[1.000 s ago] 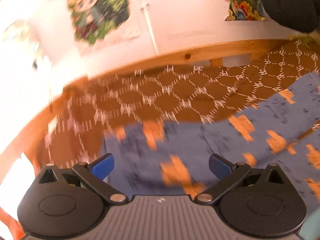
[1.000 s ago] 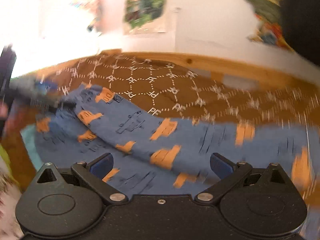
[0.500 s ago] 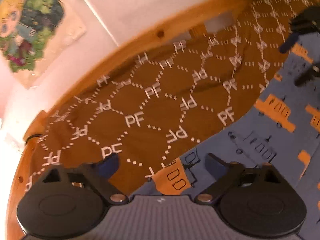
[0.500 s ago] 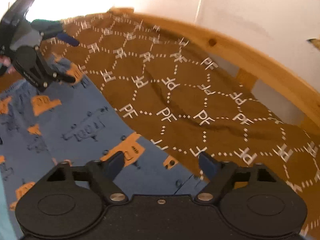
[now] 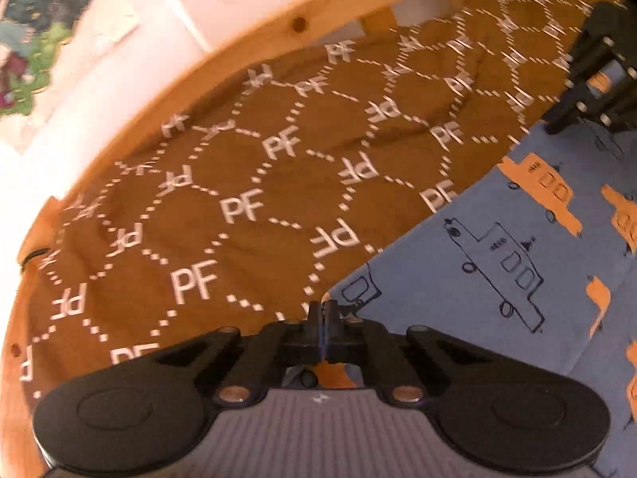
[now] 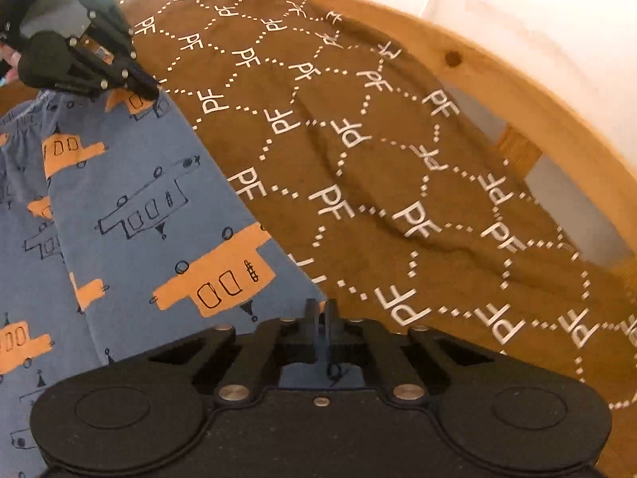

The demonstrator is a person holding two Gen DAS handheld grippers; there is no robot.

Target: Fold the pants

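Observation:
Blue pants [image 5: 497, 263] printed with orange and outlined trucks lie on a brown bedspread [image 5: 247, 183] marked "PF". My left gripper [image 5: 323, 308] is shut on a corner of the pants at their far edge. In the right wrist view the pants [image 6: 131, 215] fill the left side. My right gripper [image 6: 320, 308] is shut on the other corner of the same edge. Each gripper shows in the other's view: the right one [image 5: 589, 91] at the upper right, the left one [image 6: 99, 67] at the upper left, both down on the pants edge.
A curved wooden bed rail [image 5: 254, 40] runs behind the bedspread, with a white wall and a colourful poster [image 5: 36, 40] beyond. The rail also shows in the right wrist view [image 6: 497, 75]. The bedspread [image 6: 398, 183] has soft wrinkles.
Both grippers were open above the pants, then came down to the far edge and closed on its corners. The view has steadied close to the bedspread.

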